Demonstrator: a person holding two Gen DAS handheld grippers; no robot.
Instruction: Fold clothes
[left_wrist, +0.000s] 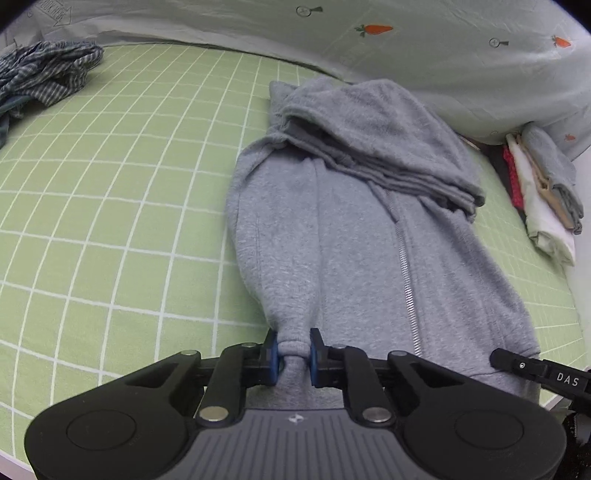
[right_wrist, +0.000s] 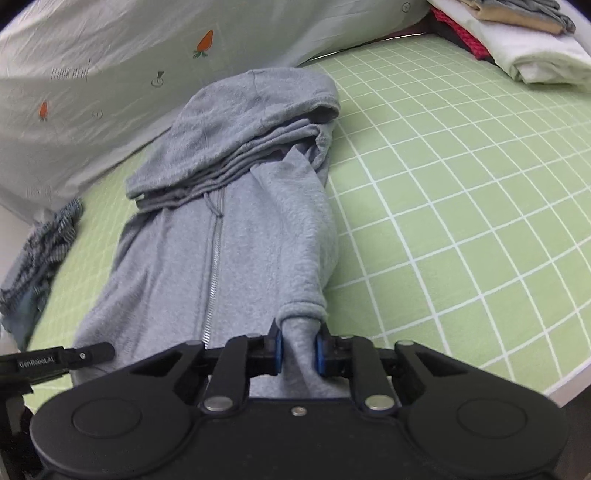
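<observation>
A grey zip hoodie (left_wrist: 354, 236) lies lengthwise on the green checked bed, hood folded down at the far end, sleeves laid along the body. My left gripper (left_wrist: 293, 354) is shut on the hoodie's near left edge, with a bunched cuff between its blue pads (left_wrist: 272, 350). In the right wrist view the same hoodie (right_wrist: 229, 229) runs away from me, and my right gripper (right_wrist: 299, 347) is shut on its near right edge, cloth pinched between the pads (right_wrist: 320, 352). Each gripper's tip shows at the edge of the other's view.
A green checked sheet (left_wrist: 110, 221) covers the bed. A pale quilt with carrot prints (left_wrist: 424, 48) lies along the far side. A crumpled blue striped garment (left_wrist: 44, 77) sits at far left. A stack of folded clothes (left_wrist: 543, 195) rests at the right edge.
</observation>
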